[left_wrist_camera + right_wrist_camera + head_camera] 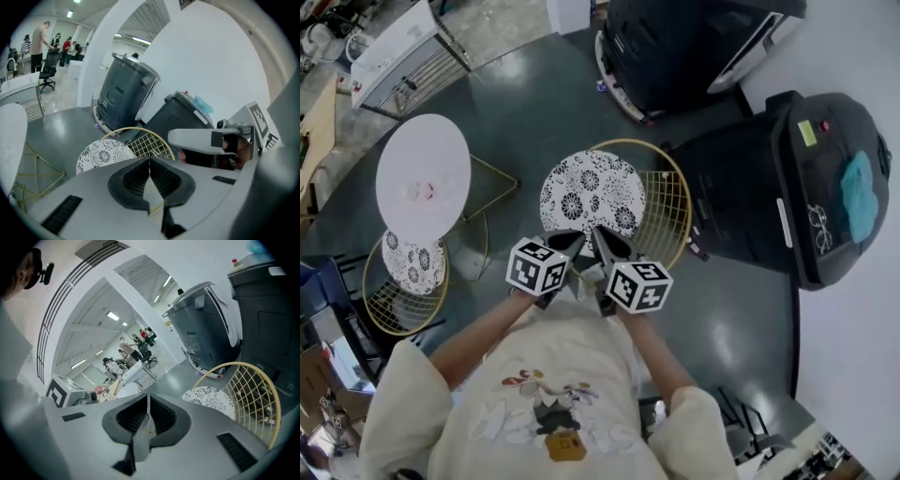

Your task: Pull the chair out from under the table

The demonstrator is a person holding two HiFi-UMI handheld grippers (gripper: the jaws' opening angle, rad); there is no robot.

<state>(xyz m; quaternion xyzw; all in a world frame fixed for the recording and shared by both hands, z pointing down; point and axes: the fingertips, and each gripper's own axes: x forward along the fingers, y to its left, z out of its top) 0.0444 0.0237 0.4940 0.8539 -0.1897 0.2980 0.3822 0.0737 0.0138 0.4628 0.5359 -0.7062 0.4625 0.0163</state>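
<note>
The chair, with a black-and-white patterned round cushion (591, 192) and a gold wire back (667, 211), stands alone on the dark floor, to the right of the white round table (423, 175) and apart from it. I hold both grippers close to my chest, just short of the cushion's near edge. The left gripper (567, 242) is shut with nothing between its pads (150, 171). The right gripper (605, 239) is likewise shut and empty (148, 416). Both gripper views look over the cushion (105, 152) (208, 397) and the wire back (253, 394).
A second patterned chair (412, 262) sits tucked under the white table's near side. Two big black machines (825, 187) (694, 47) stand right of and behind the chair. A white cabinet (403, 56) is at the far left. People stand far off (40, 40).
</note>
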